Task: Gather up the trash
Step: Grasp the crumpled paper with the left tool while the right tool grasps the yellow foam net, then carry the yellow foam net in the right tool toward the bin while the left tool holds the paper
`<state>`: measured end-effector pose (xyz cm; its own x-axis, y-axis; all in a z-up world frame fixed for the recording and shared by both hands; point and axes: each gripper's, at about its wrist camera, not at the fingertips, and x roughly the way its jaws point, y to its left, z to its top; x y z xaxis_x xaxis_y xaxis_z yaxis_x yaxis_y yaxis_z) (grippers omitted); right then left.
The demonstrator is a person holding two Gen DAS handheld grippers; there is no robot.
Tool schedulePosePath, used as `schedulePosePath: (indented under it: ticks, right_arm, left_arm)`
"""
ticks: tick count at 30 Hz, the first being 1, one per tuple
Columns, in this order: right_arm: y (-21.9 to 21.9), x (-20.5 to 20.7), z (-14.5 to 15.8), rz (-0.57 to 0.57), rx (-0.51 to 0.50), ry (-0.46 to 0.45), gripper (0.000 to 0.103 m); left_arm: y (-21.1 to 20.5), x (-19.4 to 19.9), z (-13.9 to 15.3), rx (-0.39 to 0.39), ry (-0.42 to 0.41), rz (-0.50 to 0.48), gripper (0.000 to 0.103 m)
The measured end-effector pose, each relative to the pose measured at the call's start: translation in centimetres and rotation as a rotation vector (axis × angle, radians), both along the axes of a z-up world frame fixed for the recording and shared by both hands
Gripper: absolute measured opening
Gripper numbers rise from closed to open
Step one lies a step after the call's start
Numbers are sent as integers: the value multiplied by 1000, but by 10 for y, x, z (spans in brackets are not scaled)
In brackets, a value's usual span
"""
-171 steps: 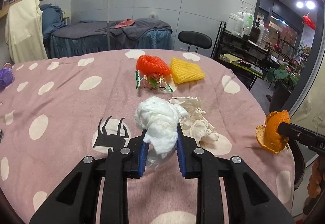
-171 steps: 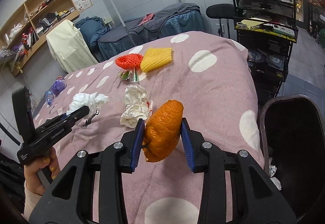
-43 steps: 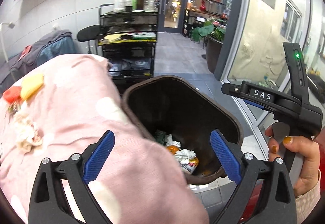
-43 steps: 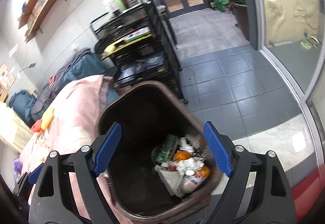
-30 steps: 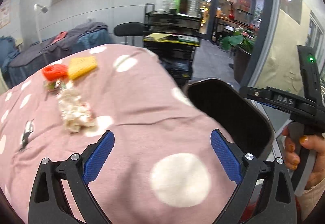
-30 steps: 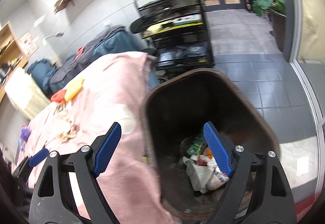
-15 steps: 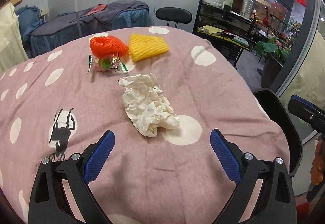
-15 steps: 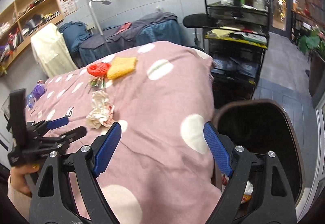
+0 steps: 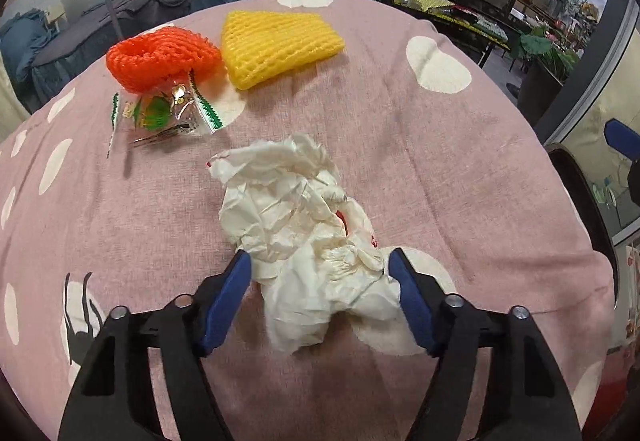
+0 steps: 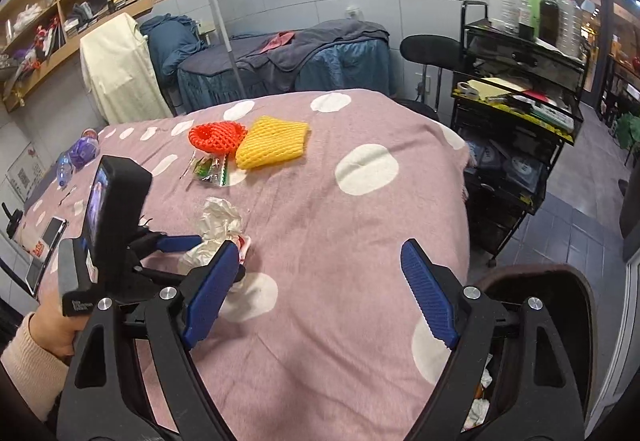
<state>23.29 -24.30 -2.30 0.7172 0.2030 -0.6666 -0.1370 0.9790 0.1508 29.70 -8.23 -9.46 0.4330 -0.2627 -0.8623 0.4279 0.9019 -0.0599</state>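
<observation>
A: What's the left gripper (image 9: 319,273) doing?

B: I've got it low over the crumpled paper (image 9: 304,225) on the pink dotted tablecloth (image 9: 420,161). Jaws are closing, paper sits between the 2 blue pads (image 9: 226,301). The paper's edges reach both pads, but I can't tell if they're pressing it yet.

A: And the right gripper (image 10: 320,293)?

B: Fingers spread wide, nothing between them, hanging over the near edge of the table. Trash bin (image 10: 560,281) is beside that edge, w/ scraps in the bottom.

A: What else is left on the table?

B: Past the paper: a clear candy wrapper (image 9: 164,113), w/ an orange foam net (image 9: 160,59) touching it, and a yellow foam net (image 9: 280,41) just beside the orange one.
</observation>
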Motion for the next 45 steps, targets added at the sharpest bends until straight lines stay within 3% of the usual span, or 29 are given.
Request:
schedulePosePath:
  ticks: [1,4,8,18,29,31,33,36,40,45]
  right_arm:
    - [4,5,-1,11,-10,1,82]
    - [16,23,-4,41,-39,6,82]
    - [28,48,-9,66,-64,13,82]
    - [63,120,-25,108,-35,119,82]
    - [124,174,-42,177,-243,74,82]
    - [129,183,-49,168,-267,80,72]
    - [132,188,-56,187,-271,104,47]
    - [133,182,-56,196,-278,90,32]
    - [127,167,-52,184,-259,88,17]
    - [111,141,-42,161,-197,78,13]
  left_arm:
    - [1,1,-1,-11,10,-6,54]
    - [4,-2,2,-30,-1,-12,46]
    - [13,-13,13,-48,-51,2,42]
    - [55,-60,63,-165,-207,93,42]
    - [73,-93,64,-205,-197,120,42]
    - [75,-95,63,-210,-193,124,42]
    - [76,-97,61,-213,-189,125,42]
    - [77,-102,57,-216,-184,129,42]
    - [77,-107,54,-233,-171,136,42]
    - [75,-117,55,-255,-185,139,42]
